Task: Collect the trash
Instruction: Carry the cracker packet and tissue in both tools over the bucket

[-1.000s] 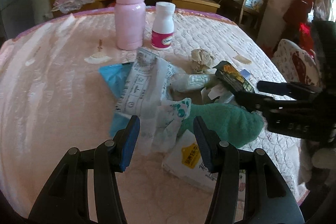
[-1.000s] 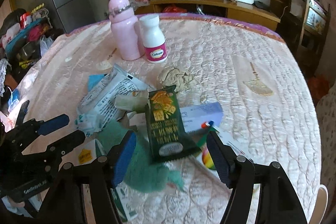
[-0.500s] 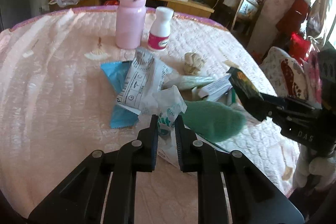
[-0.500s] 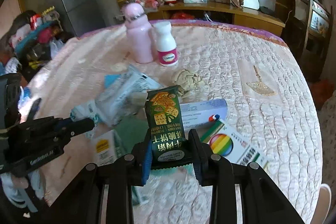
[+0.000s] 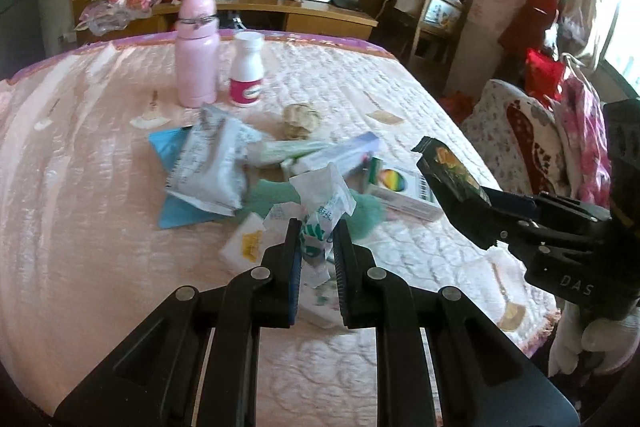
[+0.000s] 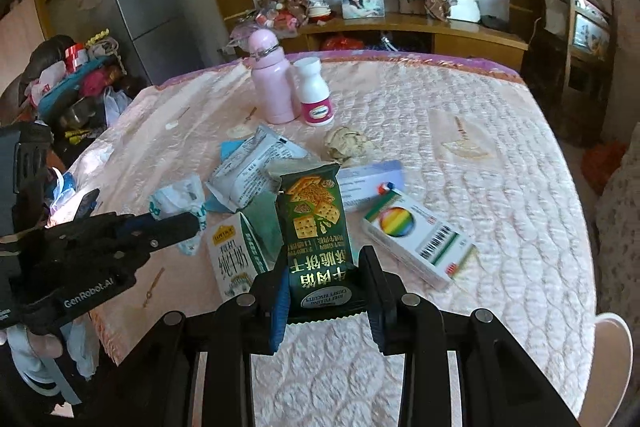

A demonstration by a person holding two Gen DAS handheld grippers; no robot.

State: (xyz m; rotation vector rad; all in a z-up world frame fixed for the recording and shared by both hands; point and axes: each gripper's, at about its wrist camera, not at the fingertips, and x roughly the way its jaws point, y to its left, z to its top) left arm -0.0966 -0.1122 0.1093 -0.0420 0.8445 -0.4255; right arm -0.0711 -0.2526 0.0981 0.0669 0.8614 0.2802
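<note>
trash sits in both claws, up off the pink quilted table [image 5: 80, 187]. left claw [image 5: 316, 247] has just squeezed nearly shut on a crinkly white and green plastic wrapper [image 5: 320, 211]. right claw [image 6: 324, 291] has just closed on a dark green biscuit packet [image 6: 316, 227]. farther back stands a pink bottle [image 6: 270, 79].

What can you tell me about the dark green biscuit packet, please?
The dark green biscuit packet is a glossy foil or plastic wrapper printed with square crackers, gold Chinese lettering and an oval label reading crispy biscuits. Its end seam is serrated. It stands roughly upright, lifted off the pink quilted table cover, pinched by its sides near the lower end between the pads of the right hand-held gripper. Nothing else visibly touches it.
</note>
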